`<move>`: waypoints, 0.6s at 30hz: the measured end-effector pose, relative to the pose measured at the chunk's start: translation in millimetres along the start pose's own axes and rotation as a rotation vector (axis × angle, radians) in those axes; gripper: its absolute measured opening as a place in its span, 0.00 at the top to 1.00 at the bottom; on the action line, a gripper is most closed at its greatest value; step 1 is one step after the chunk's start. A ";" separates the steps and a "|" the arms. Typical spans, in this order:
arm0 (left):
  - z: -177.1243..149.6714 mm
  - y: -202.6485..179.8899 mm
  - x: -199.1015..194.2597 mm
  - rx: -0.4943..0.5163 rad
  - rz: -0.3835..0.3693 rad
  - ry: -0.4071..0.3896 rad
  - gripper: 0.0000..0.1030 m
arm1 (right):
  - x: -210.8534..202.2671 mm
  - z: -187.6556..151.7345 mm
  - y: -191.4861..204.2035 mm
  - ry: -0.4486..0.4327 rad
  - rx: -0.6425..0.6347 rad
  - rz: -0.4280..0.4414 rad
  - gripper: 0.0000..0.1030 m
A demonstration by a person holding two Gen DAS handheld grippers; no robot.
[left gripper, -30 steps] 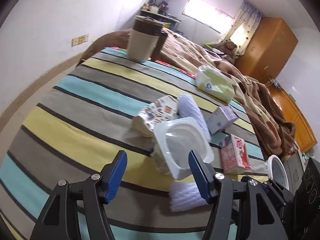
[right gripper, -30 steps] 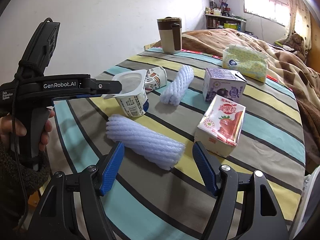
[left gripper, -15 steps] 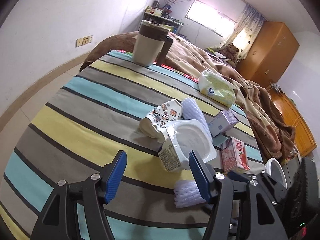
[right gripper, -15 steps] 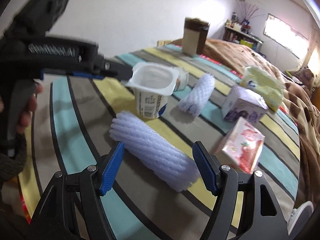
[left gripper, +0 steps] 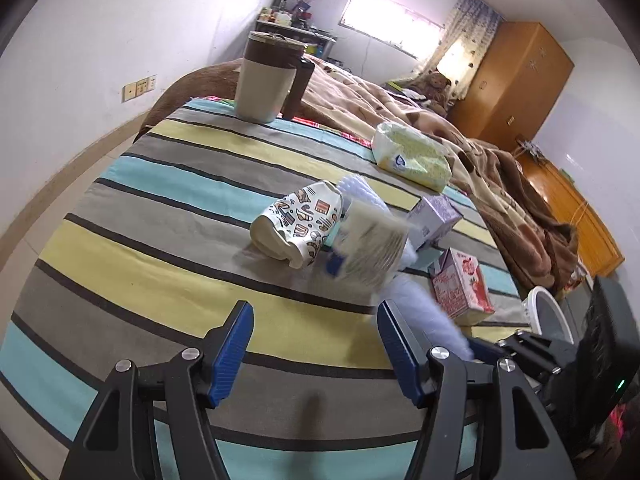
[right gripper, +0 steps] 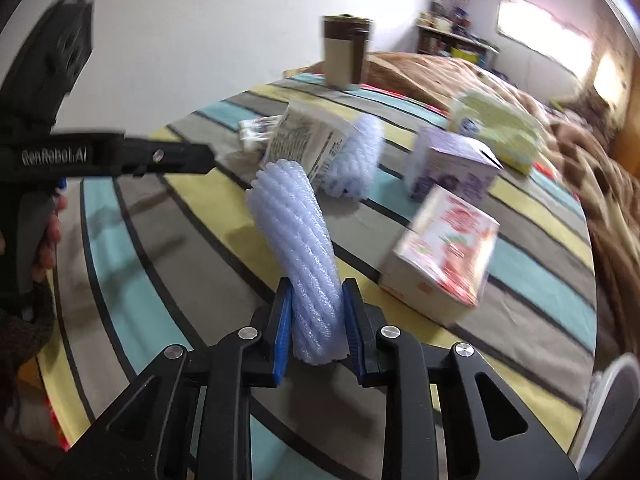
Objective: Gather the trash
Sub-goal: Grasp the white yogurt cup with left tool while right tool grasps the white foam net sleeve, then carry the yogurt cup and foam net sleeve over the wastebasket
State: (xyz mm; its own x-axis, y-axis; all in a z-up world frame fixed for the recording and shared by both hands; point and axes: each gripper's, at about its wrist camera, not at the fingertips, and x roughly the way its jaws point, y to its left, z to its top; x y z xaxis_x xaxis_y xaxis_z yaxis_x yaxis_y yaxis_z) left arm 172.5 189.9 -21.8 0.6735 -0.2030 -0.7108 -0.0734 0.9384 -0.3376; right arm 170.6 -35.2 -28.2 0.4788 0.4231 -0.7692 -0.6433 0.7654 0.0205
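Note:
My right gripper [right gripper: 316,320] is shut on a white foam net sleeve [right gripper: 298,236], which sticks forward over the striped cloth. My left gripper [left gripper: 314,340] is open and empty; it also shows in the right wrist view [right gripper: 176,158]. A white yogurt cup [left gripper: 370,250] is tipped on its side and blurred just ahead of it, also seen in the right wrist view [right gripper: 308,144]. A patterned paper cup [left gripper: 300,224] lies on its side. A second foam sleeve [right gripper: 354,160], a purple carton [right gripper: 450,168] and a red strawberry carton [right gripper: 440,256] lie beyond.
A beige lidded mug [left gripper: 266,76] stands at the far edge. A yellow tissue pack [left gripper: 410,156] lies at the back right. A white bin rim [left gripper: 550,316] shows beyond the table's right edge. A bed with a brown blanket [left gripper: 460,140] lies behind.
My right gripper has closed on the near foam sleeve and turned it end-on. The yogurt cup has tipped over onto its side. My left gripper has drawn back and stays open.

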 end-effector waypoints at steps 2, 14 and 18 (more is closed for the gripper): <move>2.2 -2.6 5.7 0.008 0.005 0.009 0.38 | -3.9 -5.6 -9.2 -0.002 0.060 0.000 0.76; 22.4 -46.5 40.0 0.149 0.017 0.011 0.38 | -22.8 -28.9 -40.7 -0.032 0.280 -0.042 0.76; 29.6 -57.2 53.3 0.182 0.048 0.007 0.38 | -20.3 -33.5 -50.4 -0.030 0.327 -0.038 0.76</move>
State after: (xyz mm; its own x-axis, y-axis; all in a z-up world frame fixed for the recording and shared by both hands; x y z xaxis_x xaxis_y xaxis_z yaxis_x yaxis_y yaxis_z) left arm 234.4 133.7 -22.1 0.6670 -0.1585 -0.7280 0.0297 0.9820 -0.1865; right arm 173.3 -98.6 -35.0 0.5193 0.4012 -0.7545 -0.4008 0.8942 0.1996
